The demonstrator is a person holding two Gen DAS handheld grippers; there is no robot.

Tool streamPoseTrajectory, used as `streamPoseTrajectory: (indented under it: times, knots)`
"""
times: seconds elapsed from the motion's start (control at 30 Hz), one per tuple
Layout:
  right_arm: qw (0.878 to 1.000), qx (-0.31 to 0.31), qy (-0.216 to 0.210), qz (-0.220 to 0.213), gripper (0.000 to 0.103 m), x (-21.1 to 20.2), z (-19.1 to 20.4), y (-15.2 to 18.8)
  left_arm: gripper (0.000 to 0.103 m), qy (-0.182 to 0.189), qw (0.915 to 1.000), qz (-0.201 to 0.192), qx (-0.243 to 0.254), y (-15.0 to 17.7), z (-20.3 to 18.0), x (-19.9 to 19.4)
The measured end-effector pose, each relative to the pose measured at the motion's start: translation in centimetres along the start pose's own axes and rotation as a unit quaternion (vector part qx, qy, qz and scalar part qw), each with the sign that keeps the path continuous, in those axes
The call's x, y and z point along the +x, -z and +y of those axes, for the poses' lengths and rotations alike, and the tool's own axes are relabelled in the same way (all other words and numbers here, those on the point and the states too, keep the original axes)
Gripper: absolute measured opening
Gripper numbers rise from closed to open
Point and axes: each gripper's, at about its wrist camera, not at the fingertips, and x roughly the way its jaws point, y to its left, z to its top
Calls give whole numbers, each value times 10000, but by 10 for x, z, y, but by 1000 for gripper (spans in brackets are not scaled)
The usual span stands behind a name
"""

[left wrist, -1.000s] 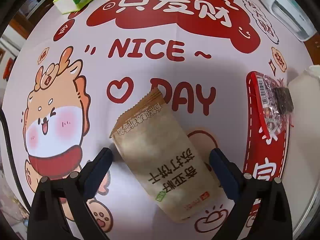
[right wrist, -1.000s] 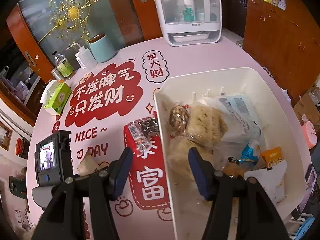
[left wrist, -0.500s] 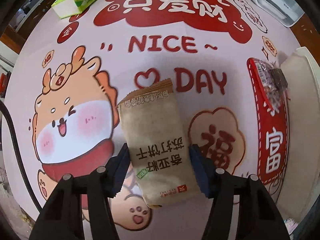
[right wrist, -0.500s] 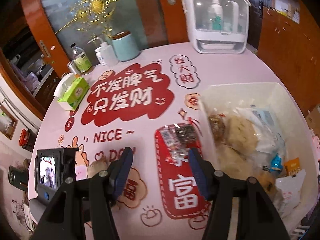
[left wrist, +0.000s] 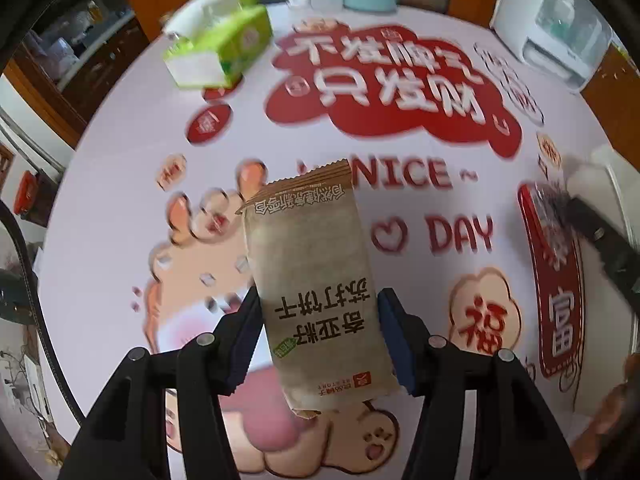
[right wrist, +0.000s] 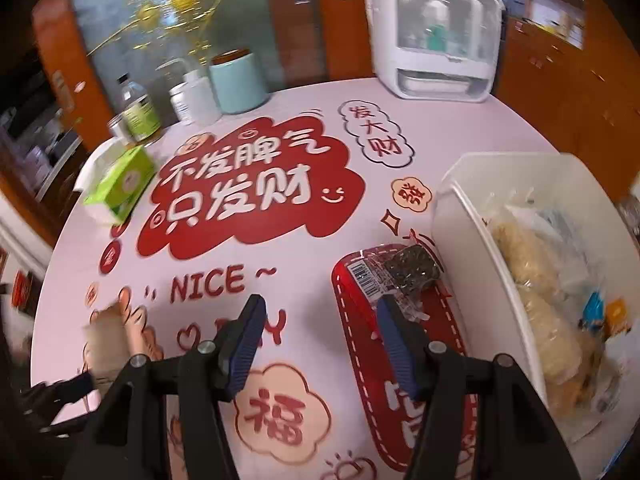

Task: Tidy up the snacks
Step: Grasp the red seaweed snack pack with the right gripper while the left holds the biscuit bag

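Observation:
A brown paper cracker packet [left wrist: 316, 280] with dark print is clamped by its lower half in my left gripper [left wrist: 318, 300] and hangs above the printed tablecloth [left wrist: 400, 80]. In the right wrist view the same packet [right wrist: 106, 336] shows blurred at the lower left. My right gripper [right wrist: 320, 308] is open with nothing between its fingers, low over the cloth. Just beyond its right finger lies a clear packet with a barcode and dark contents [right wrist: 400, 272]. That packet rests against the white bin [right wrist: 460, 216], which holds several wrapped snacks.
A green tissue box [right wrist: 120, 188] sits at the table's far left. Behind it stand bottles [right wrist: 138, 108] and a teal canister [right wrist: 238, 80]. A white countertop appliance [right wrist: 436, 40] is at the back right. Wooden cabinets ring the round table.
My left gripper closed on the brown packet and lifted it off the cloth. My right gripper swung left, from over the bin to over the tablecloth beside the clear packet.

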Motion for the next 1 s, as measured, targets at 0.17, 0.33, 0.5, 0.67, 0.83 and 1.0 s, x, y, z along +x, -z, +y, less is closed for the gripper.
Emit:
streamPoseTrajectory:
  times: [0.17, 0.33, 0.5, 0.67, 0.83, 1.0]
  knots:
    - [9972, 649, 377, -40, 61, 21, -5, 5, 56, -56, 9998, -182, -75, -15, 17, -7]
    - [9910, 1037, 817, -241, 67, 38, -6, 8, 56, -65, 9998, -163, -102, -17, 24, -3]
    - [9824, 1369, 1253, -207, 67, 59, -11, 1, 56, -84, 9999, -107, -66, -15, 28, 1]
    - [9657, 2010, 1624, -258, 67, 62, -25, -7, 56, -69, 9999, -77, -58, -13, 31, 1]
    - [9510, 2427, 1912, -86, 71, 74, -37, -14, 56, -90, 9999, -86, 9, -13, 32, 0]
    - [9375, 2853, 1973, 271, 73, 93, -50, -15, 56, -96, 9999, -67, 73, -14, 30, 2]
